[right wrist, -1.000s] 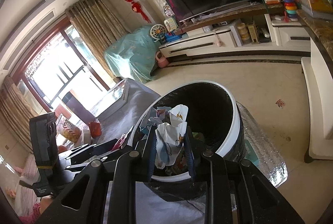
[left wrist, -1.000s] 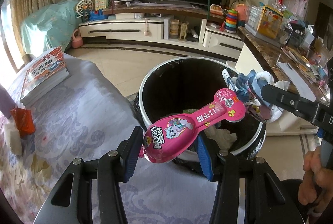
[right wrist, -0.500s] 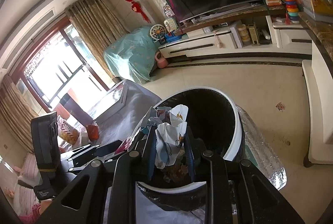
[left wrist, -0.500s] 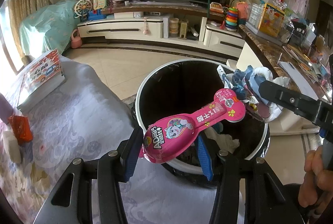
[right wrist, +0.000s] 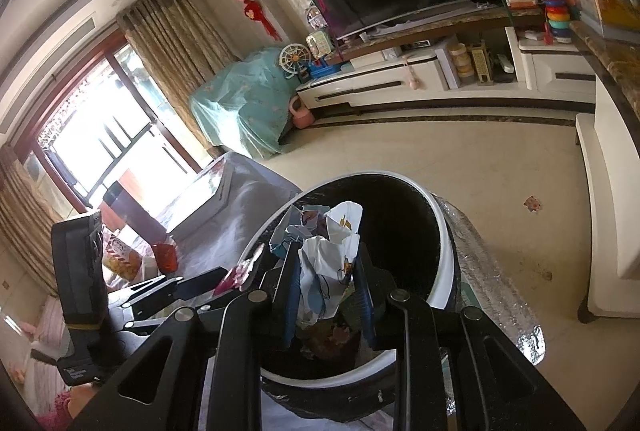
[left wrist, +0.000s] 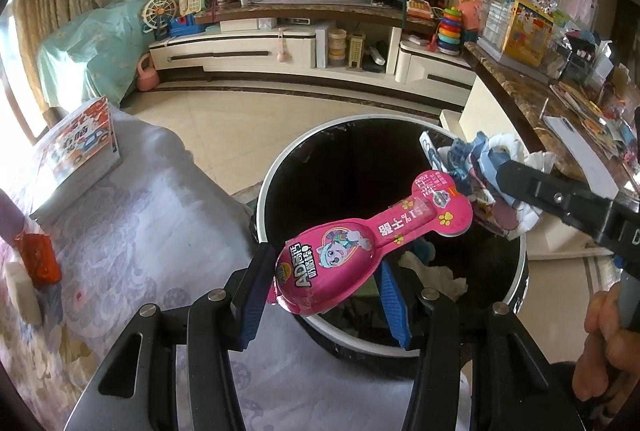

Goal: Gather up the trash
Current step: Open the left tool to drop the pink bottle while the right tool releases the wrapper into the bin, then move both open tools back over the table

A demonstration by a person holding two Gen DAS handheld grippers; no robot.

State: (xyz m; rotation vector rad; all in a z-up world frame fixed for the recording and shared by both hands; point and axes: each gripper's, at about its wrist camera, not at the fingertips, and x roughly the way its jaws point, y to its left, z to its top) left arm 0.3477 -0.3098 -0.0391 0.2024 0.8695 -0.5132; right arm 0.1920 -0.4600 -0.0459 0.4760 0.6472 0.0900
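Observation:
My left gripper [left wrist: 324, 291] is shut on a pink spoon-shaped snack wrapper [left wrist: 372, 243], held over the near rim of a round black trash bin with a white rim [left wrist: 272, 175]. My right gripper [right wrist: 326, 291] is shut on a crumpled white and blue wrapper [right wrist: 324, 271], held over the same bin [right wrist: 444, 231]. That wrapper also shows in the left wrist view [left wrist: 480, 171], above the bin's right side. Crumpled paper [left wrist: 436, 271] lies inside the bin.
A table with a patterned grey cloth [left wrist: 140, 231] lies left of the bin, with a stack of books [left wrist: 76, 151] and a red packet [left wrist: 40, 259]. A marble counter with clutter [left wrist: 560, 103] stands right. A TV stand [left wrist: 300, 47] is across the tiled floor.
Both grippers have moved forward with their wrappers, so the bin sits closer and more directly beneath them. Both grips are unchanged.

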